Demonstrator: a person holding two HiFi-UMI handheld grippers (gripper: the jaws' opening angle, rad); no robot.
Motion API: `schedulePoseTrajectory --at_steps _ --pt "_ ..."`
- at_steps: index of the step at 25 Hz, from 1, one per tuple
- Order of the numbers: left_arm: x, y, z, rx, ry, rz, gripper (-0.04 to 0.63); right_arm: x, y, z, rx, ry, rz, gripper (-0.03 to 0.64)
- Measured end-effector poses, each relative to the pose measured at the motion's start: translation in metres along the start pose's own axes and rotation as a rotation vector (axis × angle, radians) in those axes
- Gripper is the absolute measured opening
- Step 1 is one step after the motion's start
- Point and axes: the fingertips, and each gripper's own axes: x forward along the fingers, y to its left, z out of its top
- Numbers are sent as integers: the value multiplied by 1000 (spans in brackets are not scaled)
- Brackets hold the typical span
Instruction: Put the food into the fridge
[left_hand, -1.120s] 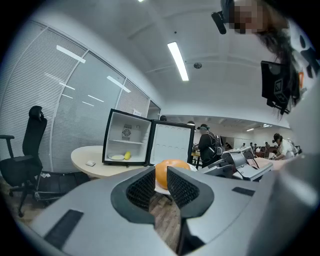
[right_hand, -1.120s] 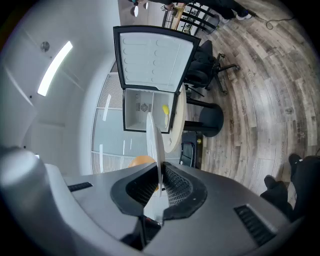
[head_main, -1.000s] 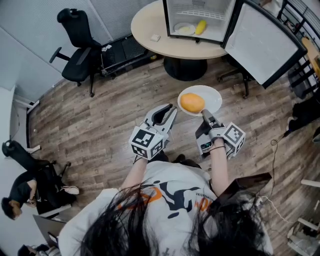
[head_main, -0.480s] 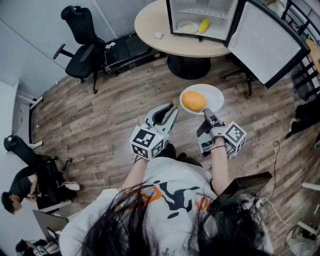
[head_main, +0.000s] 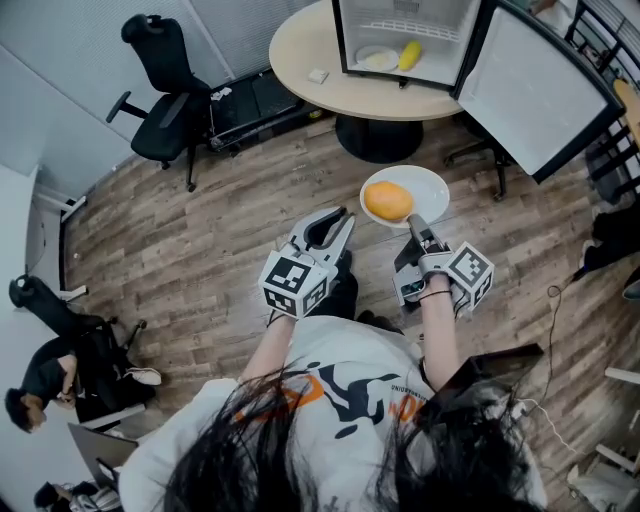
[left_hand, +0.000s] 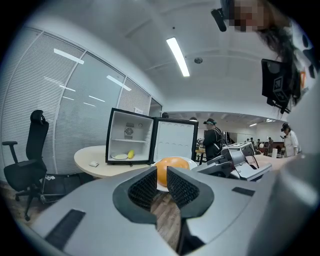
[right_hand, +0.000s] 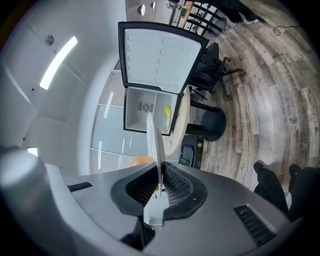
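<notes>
My right gripper (head_main: 413, 222) is shut on the near rim of a white plate (head_main: 430, 190), held level above the wood floor. A round orange food (head_main: 388, 201) lies on the plate. In the right gripper view the plate (right_hand: 154, 137) stands edge-on between the pads (right_hand: 172, 185), the orange food (right_hand: 142, 161) behind it. My left gripper (head_main: 340, 222) hovers just left of the plate, jaws a little apart with nothing between them; past them shows the orange food (left_hand: 172, 165). The small fridge (head_main: 400, 40) stands open on a round table, holding a plate (head_main: 375, 58) and a yellow food (head_main: 408, 55).
The fridge door (head_main: 530, 90) swings out to the right. The round table (head_main: 310, 50) carries a small white object (head_main: 317, 74). A black office chair (head_main: 165, 90) stands at the left, and a person (head_main: 50, 380) sits at the lower left. People (left_hand: 212, 142) stand behind the fridge.
The fridge and table have shifted slightly in the head view. Both grippers keep their hold and spacing; the plate with the orange food stays level.
</notes>
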Motion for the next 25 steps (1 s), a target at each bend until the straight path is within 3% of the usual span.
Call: schedulePoseTrajectory --at_steps 11,25 --pt "70 48 14 33 16 -73 64 71 13 43 17 -54 -12 32" --pt "133 177 60 61 15 -132 64 203 61 64 51 -126 2 32"
